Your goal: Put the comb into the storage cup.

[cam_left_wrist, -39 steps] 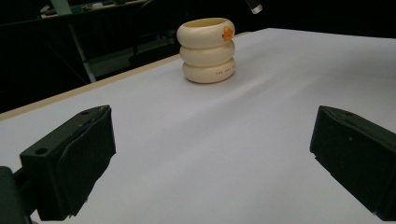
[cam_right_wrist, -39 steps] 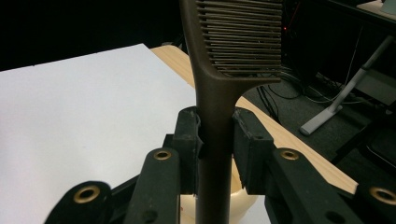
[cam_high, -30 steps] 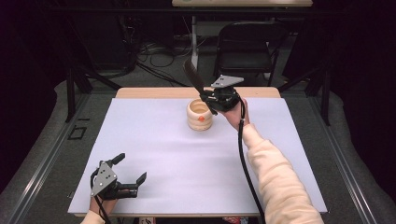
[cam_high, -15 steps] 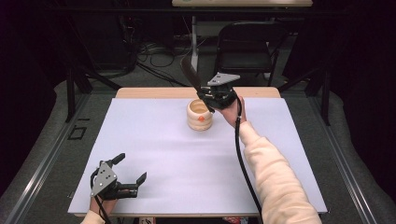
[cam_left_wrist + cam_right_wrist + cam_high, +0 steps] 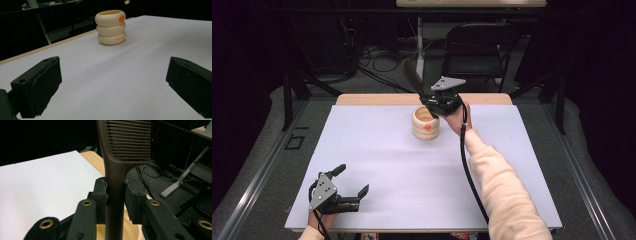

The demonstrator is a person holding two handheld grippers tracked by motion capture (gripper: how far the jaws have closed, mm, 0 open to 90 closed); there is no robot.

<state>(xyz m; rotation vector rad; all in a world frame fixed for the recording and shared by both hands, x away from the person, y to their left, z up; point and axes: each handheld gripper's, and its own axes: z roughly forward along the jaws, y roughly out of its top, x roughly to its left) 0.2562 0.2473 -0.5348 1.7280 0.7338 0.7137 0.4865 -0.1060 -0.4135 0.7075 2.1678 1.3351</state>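
Brown plastic comb clamped by handle in my right gripper, above cream ringed holder at bench's 12 o'clock; not yet dropped in. Left gripper jaws apart, resting at 7 o'clock.

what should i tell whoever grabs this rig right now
Right gripper: shut on the brown comb by its handle, held above the cream ringed cup at the far side of the white table.
Left gripper: open, holding nothing, near the table's front left corner.
Done: comb gripped, its handle end at the cup's mouth.
Left: probably lower the comb into the cup and let go.
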